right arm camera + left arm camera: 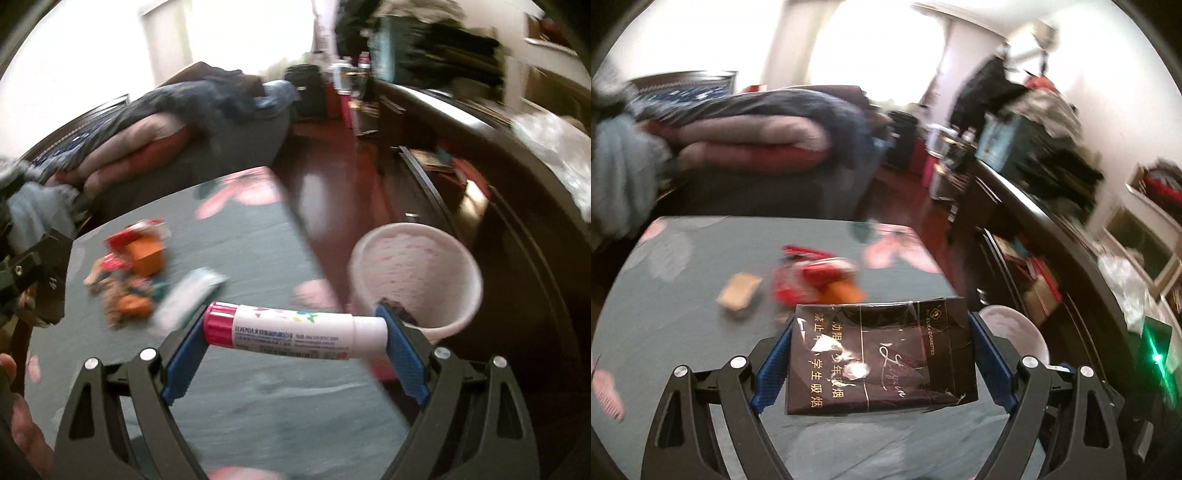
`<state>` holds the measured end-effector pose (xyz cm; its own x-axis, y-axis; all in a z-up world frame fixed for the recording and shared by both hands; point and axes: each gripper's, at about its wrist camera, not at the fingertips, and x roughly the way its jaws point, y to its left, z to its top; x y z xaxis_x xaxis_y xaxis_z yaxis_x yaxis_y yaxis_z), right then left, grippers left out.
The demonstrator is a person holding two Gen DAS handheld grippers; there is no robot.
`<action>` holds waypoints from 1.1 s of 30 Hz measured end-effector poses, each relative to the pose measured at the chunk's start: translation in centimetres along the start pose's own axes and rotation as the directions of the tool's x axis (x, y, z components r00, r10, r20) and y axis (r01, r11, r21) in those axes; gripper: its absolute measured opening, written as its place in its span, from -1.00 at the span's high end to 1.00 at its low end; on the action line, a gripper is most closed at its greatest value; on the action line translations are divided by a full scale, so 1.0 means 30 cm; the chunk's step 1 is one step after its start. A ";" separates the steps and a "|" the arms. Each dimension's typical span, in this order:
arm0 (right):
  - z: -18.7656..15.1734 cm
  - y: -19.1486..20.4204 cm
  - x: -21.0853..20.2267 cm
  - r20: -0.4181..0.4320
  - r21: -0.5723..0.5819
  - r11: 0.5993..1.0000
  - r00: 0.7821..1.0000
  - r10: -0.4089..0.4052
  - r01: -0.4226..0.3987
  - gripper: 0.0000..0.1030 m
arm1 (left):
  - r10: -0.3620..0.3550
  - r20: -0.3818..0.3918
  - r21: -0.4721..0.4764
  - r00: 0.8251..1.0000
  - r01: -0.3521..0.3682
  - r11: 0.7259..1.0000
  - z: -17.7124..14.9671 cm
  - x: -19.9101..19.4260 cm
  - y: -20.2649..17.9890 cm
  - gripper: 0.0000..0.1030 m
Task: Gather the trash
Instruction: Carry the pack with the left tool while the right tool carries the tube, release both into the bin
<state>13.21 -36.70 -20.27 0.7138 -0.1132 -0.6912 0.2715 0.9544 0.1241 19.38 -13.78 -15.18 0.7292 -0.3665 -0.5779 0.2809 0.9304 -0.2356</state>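
Both tongs loaded. Left tongs [881, 360] are clamped on a dark cigarette pack [879, 354], blue pads [772, 365] bearing on its two short ends, the pack held flat and broadside above the worktop [683, 295]. Cellophane on the pack is torn and wrinkled, with glare spots.

Right tongs [295, 332] are clamped end to end on a white glue stick [291, 332]: one pad on the pink cap, the other on the narrow white tail. It lies crosswise between the pads, just short of the white bin [417, 273], which stands off the worktop's right edge over the dark red floor.

Handling, judged: the pack is light card, likely near empty, and would crush if squeezed harder; the film is slick, so the grip on the ends looks better than one on the glossy faces. The glue stick is stiff plastic, light and smooth. Held by its ends it could pivot or pop out; a hold across the barrel would be surer.

Left on the worktop: a heap of red and orange wrappers [129, 266], a pale tube-like wrapper [188, 295] beside it, and a small tan packet [738, 291]. All look thin and crumpled, and should be pinched at a raised fold. Blur is heavy; finer detail is unreadable.
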 end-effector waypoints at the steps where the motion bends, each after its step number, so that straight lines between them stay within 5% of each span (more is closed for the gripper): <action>1: 0.003 -0.039 0.007 0.001 0.013 1.000 1.000 -0.014 0.014 -0.71 | -0.017 -0.006 0.018 1.000 0.017 1.000 0.007 0.023 -0.036 -0.70; 6: 0.018 -0.228 0.071 -0.010 0.045 0.997 0.998 -0.062 0.062 -0.71 | -0.105 -0.068 0.113 0.992 0.113 0.987 0.049 0.193 -0.280 -0.70; 16: 0.045 -0.430 0.220 -0.003 0.069 0.993 0.995 -0.099 0.099 -0.71 | -0.149 -0.204 0.185 0.968 0.187 0.965 0.073 0.553 -0.607 -0.70; 25: 0.073 -0.533 0.405 -0.035 0.081 0.984 0.987 -0.159 0.161 -0.72 | -0.171 -0.313 0.175 0.934 0.234 0.956 0.063 0.770 -0.723 -0.76; 33: 0.064 -0.560 0.449 -0.022 0.075 0.981 0.984 -0.179 0.180 -0.82 | -0.213 -0.315 0.133 0.925 0.265 0.955 0.087 0.794 -0.739 -0.93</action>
<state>19.49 -54.77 -30.30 0.6394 -0.2758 -0.7177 0.4429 0.8951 0.0506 32.16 -43.10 -21.68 0.4179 -0.5404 -0.7303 0.5445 0.7924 -0.2748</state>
